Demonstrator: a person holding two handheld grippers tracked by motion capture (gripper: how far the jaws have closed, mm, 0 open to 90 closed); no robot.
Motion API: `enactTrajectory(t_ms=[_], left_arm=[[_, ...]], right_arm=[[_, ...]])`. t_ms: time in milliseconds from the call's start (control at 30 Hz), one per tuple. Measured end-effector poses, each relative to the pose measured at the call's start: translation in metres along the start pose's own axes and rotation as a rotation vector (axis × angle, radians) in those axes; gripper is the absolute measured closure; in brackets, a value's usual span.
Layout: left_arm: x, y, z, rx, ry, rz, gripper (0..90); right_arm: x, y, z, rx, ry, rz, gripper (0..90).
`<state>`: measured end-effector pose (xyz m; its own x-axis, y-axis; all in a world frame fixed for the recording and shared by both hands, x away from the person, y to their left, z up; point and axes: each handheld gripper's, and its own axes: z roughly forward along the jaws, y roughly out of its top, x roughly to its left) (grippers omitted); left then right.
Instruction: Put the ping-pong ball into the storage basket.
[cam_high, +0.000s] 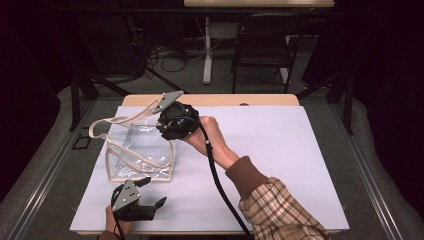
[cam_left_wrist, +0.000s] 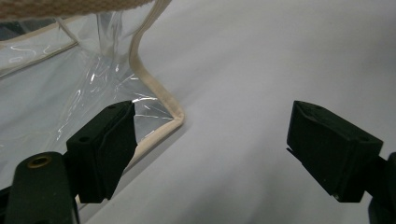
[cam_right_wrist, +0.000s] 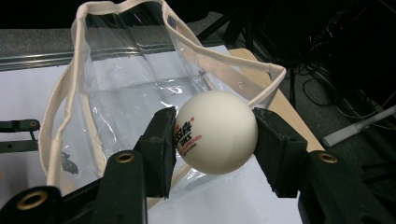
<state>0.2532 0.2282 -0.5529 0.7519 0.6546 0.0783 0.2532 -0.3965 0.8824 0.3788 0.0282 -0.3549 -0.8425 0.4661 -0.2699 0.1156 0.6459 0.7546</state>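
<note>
- High view: a clear bag (cam_high: 142, 150) with cream trim is standing open near the left edge of the white table (cam_high: 280, 165), its straps lying out toward the far left corner. A black chair (cam_high: 265, 42) and cables are sitting on the floor beyond the far edge. The right gripper (cam_high: 176, 121) is hovering at the bag's far right side, its cable trailing back along the sleeve. The left gripper (cam_high: 150, 192) is resting near the front left corner, just in front of the bag, jaws standing apart.
- Left gripper view: the jaws are gaping wide with nothing between them; the left jaw is overlapping the bag's trimmed bottom corner (cam_left_wrist: 175, 116), contact unclear.
- Right gripper view: the jaws are clamping a white ball (cam_right_wrist: 215, 132), with red print, from both sides, holding it just over the bag's open mouth (cam_right_wrist: 140, 70). The bag's inside is looking bare.
</note>
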Motion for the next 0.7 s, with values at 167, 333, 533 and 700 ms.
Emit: enactTrajectory(t_ms=[167, 333, 533, 700], left_arm=[[0.0, 0.0, 0.0, 0.0, 0.0, 0.001, 16.0], [0.0, 0.0, 0.0, 0.0, 0.002, 0.001, 16.1], [0.0, 0.0, 0.0, 0.0, 0.002, 0.001, 16.1], [0.0, 0.0, 0.0, 0.0, 0.001, 0.0, 16.1]], right_arm=[[0.002, 0.001, 0.003, 0.0, 0.006, -0.001, 51.3], [0.004, 0.001, 0.007, 0.005, 0.012, 0.0, 51.3], [0.008, 0.001, 0.013, 0.014, 0.022, -0.002, 51.3], [0.01, 0.001, 0.018, 0.023, 0.028, -0.001, 51.3]])
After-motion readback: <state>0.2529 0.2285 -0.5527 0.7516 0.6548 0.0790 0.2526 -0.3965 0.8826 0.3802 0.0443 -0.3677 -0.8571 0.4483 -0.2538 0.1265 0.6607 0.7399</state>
